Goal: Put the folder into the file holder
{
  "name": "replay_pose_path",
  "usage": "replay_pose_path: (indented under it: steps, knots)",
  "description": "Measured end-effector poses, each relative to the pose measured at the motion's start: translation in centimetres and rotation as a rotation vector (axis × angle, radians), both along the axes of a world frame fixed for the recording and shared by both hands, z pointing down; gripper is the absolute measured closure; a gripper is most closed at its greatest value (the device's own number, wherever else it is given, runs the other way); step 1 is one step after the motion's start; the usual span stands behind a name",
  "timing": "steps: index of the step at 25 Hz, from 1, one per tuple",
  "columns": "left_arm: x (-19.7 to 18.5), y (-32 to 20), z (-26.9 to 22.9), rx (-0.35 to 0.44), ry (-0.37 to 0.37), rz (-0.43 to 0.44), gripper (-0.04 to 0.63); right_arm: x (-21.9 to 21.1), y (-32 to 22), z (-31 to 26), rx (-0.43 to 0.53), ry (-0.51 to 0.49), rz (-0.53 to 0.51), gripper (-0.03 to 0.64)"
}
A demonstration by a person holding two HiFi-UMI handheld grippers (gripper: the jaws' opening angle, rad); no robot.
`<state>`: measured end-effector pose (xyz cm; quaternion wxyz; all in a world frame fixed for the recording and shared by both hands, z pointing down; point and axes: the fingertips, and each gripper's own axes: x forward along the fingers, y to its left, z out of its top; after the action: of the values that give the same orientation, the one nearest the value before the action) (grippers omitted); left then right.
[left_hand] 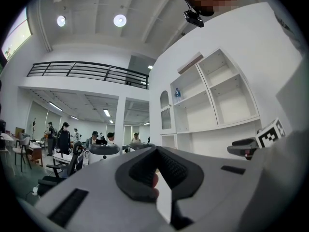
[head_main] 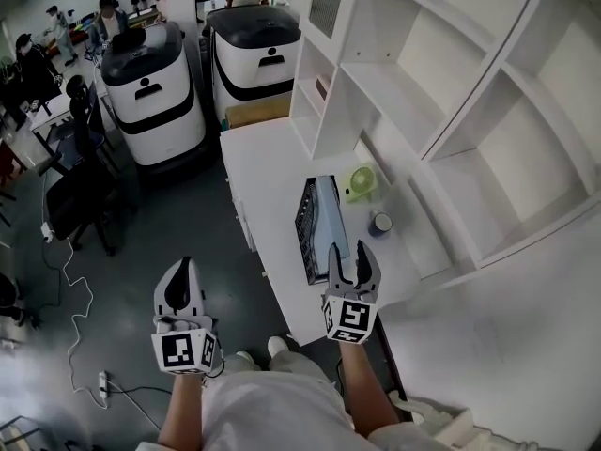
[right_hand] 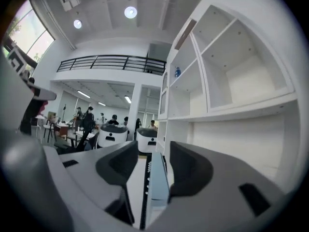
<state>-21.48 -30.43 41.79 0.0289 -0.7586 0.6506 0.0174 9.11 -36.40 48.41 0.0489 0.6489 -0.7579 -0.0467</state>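
Note:
A light blue folder (head_main: pixel 326 216) stands on edge inside a black mesh file holder (head_main: pixel 305 225) on the white desk (head_main: pixel 258 172). My right gripper (head_main: pixel 348 252) hovers over the holder's near end, open, with nothing pressed between its fingers. In the right gripper view, the folder (right_hand: pixel 157 182) and the holder's black mesh (right_hand: pixel 143 190) show below and beyond the gap of that gripper (right_hand: pixel 150 151). My left gripper (head_main: pixel 184 267) hangs out over the grey floor left of the desk, shut and empty; in its own view the left gripper (left_hand: pixel 155 151) has its pads meeting at the tips.
A small green fan (head_main: pixel 360 182) and a cup (head_main: pixel 380 223) stand just right of the holder. White shelving (head_main: pixel 451 83) rises along the desk's right side. Two white-and-black machines (head_main: pixel 150 87) stand at the back, a chair (head_main: pixel 80 195) and a power strip (head_main: pixel 103 383) on the left.

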Motion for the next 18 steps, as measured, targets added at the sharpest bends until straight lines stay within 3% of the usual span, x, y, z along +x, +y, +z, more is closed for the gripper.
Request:
replay_pose_path:
  steps: [2,7,13,18]
  knots:
    - [-0.6,0.8,-0.3,0.006,0.010,0.014,0.604,-1.2,1.5,-2.3,0.032,-0.019,0.002,0.533]
    - [-2.2,3.0,-1.2,0.027,0.043,0.047,0.604,-4.6,5.0,-4.9,0.060,-0.023,-0.012,0.617]
    - [-2.7,6.2,-1.9,0.046,0.047,0.080,0.604,-7.2,9.1,-6.1,0.051,-0.008,-0.047,0.617]
    - [-1.0,11.0,-2.4,0.061,0.042,0.068,0.604,-7.1,14.2,-7.0,0.060,0.003,-0.103,0.617]
